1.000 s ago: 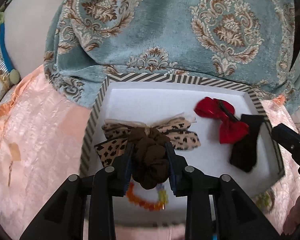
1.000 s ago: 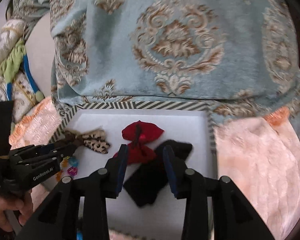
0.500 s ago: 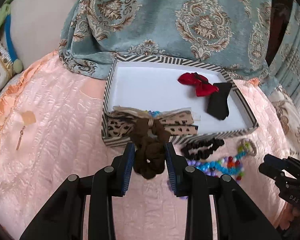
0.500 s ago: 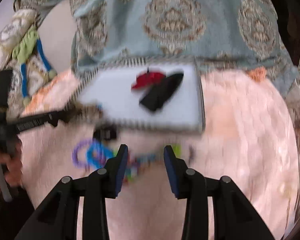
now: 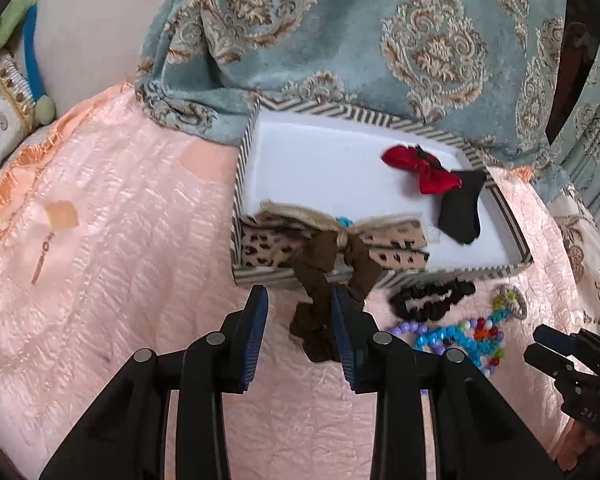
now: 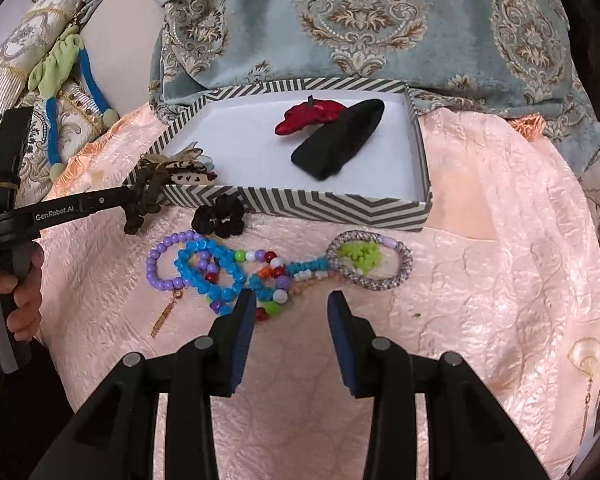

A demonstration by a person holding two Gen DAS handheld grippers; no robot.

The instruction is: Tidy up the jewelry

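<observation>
Left gripper (image 5: pixel 300 312): fingers parted, brown-tailed leopard-print fabric bow (image 5: pixel 332 240) draped over the striped cardboard box (image 6: pixel 300 204) wall, tail brushing one finger. Red bow (image 6: pixel 312 116), black cloth already boxed. Bead bracelets (image 6: pixel 220 268) (black scrunchie too) wait on the bed. Right gripper (image 6: pixel 292 312): unclenched, empty.

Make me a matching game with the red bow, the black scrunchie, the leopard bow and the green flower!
Things:
1. red bow
2. black scrunchie
3. leopard bow
4. green flower

Places:
A. draped over the box's front edge
B. inside the grey bead bracelet
C. on the pink cover, just outside the box
D. inside the box, beside the black cloth piece

Pairs: 1-D, 2-C, 3-A, 4-B
</observation>
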